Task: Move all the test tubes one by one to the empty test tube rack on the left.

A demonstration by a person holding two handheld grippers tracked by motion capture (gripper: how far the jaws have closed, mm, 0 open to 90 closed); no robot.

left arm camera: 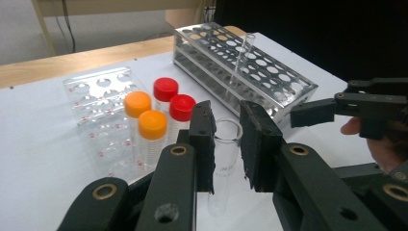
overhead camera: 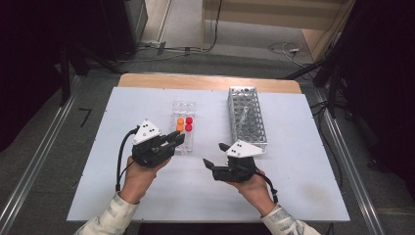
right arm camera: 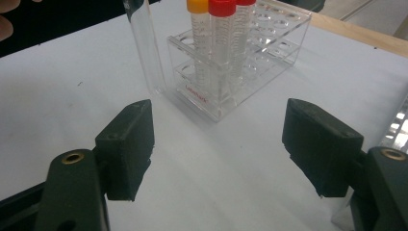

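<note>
A clear plastic rack (overhead camera: 184, 110) holds two orange-capped tubes (left arm camera: 152, 124) and two red-capped tubes (left arm camera: 182, 107). My left gripper (overhead camera: 172, 142) sits at the rack's near end. It is shut on an open clear glass tube (left arm camera: 225, 159), which stands upright with its base on the table. In the right gripper view, that glass tube (right arm camera: 144, 48) stands just beside the plastic rack (right arm camera: 269, 43). My right gripper (overhead camera: 215, 154) is a little to the right, pointing left toward the tube. Its jaws (right arm camera: 219, 144) are wide open with nothing between them.
A long metal rack (overhead camera: 247, 120) with many holes lies to the right of the plastic one. One thin glass tube (left arm camera: 240, 53) leans in it. All of this rests on a white sheet (overhead camera: 293, 186) with bare room at the front and the left.
</note>
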